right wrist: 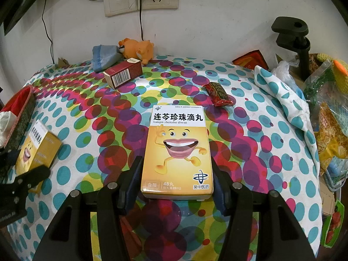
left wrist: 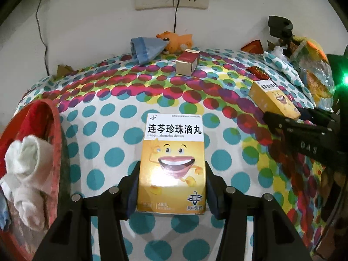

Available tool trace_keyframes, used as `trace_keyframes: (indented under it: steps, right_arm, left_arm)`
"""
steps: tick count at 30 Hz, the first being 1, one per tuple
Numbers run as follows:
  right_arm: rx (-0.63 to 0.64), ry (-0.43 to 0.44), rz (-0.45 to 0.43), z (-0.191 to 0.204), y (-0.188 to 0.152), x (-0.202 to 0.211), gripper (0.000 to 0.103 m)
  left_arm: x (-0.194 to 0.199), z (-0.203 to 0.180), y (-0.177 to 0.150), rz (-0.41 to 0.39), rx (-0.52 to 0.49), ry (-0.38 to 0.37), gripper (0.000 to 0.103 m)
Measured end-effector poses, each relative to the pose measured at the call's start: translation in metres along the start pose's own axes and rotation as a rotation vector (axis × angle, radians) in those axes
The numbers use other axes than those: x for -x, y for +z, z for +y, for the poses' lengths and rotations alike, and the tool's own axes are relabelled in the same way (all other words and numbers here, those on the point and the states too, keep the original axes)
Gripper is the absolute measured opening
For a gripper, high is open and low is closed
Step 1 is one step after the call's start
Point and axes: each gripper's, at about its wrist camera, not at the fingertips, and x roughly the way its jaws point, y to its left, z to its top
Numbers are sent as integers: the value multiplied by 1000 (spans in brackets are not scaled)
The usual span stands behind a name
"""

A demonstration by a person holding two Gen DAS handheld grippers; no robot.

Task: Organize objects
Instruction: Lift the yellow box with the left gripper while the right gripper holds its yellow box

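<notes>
Two yellow medicine boxes are the things being organized, one held in each claw above a worktop (right wrist: 250, 117) that is covered by a spotted cloth. The largest container is the red basket (left wrist: 55, 130) at the left edge of the worktop. White rolled socks (left wrist: 26, 169) and red fabric are seen inside it, and a scrap of blue cloth is glimpsed at its lower edge. It is judged to be a likely destination for soft items, though whether the boxes belong there cannot be told.

The left box (left wrist: 171, 163) is gripped across its narrow sides near its lower end. The left claw (left wrist: 171, 187) is closed on it to the width of the box, and the printed face is turned to the camera. The right box (right wrist: 177, 150) is held the same way by the right claw (right wrist: 176, 178), likewise shut against both side walls. A grip low on each box leaves most of its length free, which is judged to suit setting them down side by side.

Smaller items lie on the cloth: a dark red carton (right wrist: 123, 74) on its side near the far wall, a blue cloth pouch (right wrist: 104, 56) beside an orange toy (right wrist: 137, 49), and a red wrapped sweet (right wrist: 219, 94). A heap of bags is piled at the right edge.
</notes>
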Motion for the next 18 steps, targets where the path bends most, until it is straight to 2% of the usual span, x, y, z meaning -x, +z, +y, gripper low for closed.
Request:
trace_keyframes:
  steps: [18]
  right_arm:
    - [1,-1,1,1,1,0,55]
  left_arm:
    - [30,7,-42,-46,22,-4,52]
